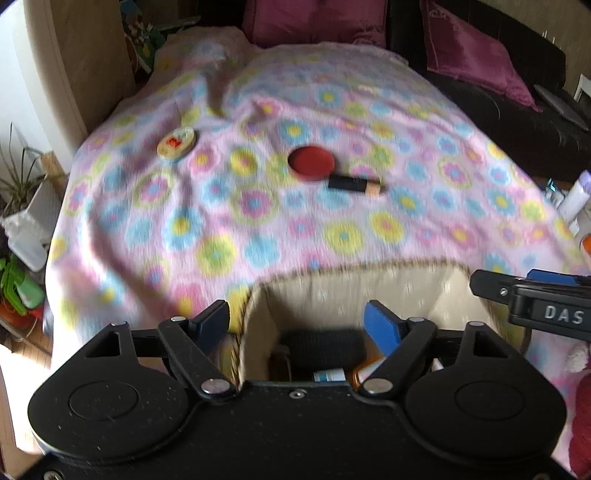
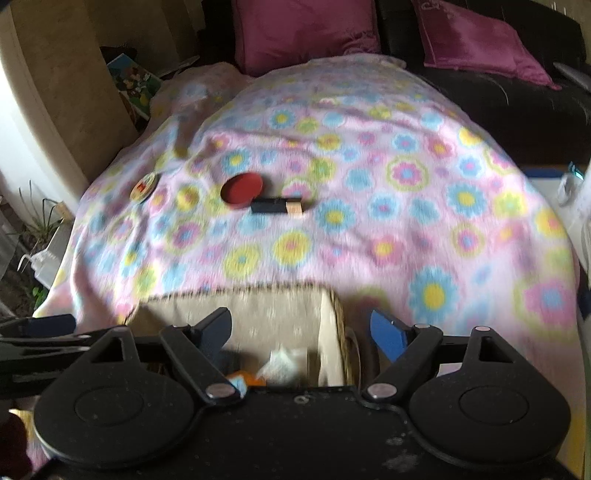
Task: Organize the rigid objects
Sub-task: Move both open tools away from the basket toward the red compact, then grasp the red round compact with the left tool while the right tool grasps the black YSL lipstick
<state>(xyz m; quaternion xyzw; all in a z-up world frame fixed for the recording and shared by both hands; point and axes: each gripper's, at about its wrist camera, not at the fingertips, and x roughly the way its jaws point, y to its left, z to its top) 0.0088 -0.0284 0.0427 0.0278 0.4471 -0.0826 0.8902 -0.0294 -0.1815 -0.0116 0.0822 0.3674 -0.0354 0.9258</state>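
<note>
Both grippers hung over the lined basket (image 1: 354, 291) at the near edge of the bed, which was covered by a floral blanket (image 1: 424, 229). The left gripper (image 1: 299, 325) had its jaws roughly half apart with nothing between the pads. The right gripper (image 2: 301, 328) was likewise parted and held nothing. The basket already held several small items, too blurred to identify.

Still out on the blanket, mid-bed: a red round lid (image 1: 311, 163), with a black tube with a tan cap (image 1: 355, 184) just beside it on its right, possibly touching. A cream round tin (image 1: 176, 143) sat well apart, nearer the left edge.

Obstructions: nothing stood between the basket and those three items, only blanket folds. Purple cushions (image 2: 306, 33) and a dark sofa (image 2: 517, 110) lined the far edge. Plants (image 1: 18, 184) and white containers (image 1: 26, 243) sat off the left edge, bottles (image 1: 574, 199) off the right. The right half of the blanket was open room.
</note>
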